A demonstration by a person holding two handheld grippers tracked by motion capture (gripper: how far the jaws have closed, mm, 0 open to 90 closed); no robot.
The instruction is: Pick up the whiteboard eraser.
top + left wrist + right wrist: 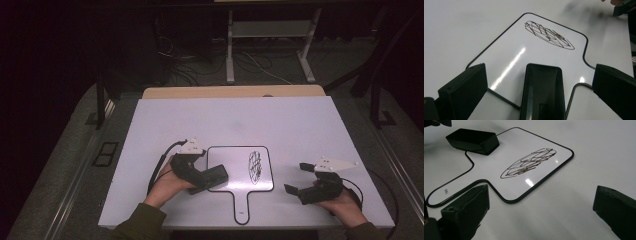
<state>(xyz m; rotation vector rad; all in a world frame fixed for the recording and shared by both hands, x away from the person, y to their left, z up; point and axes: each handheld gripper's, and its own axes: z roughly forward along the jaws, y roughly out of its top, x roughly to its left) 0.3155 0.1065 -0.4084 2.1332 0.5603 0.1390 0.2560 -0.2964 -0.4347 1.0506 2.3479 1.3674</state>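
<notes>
The black eraser (541, 92) lies on the paddle whiteboard's (227, 160) near-left corner, between the spread jaws of the left claw (537, 85). Close squarely on its long sides, then sweep flat toward the scribble (255, 166). The right claw (298, 181), jaws apart, could pin the handle (241, 205).

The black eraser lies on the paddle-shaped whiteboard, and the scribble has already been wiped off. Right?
Not quite. The eraser does lie on the whiteboard, but the scribble is not wiped off: the right gripper view shows it as dark, whole pen lines.
</notes>
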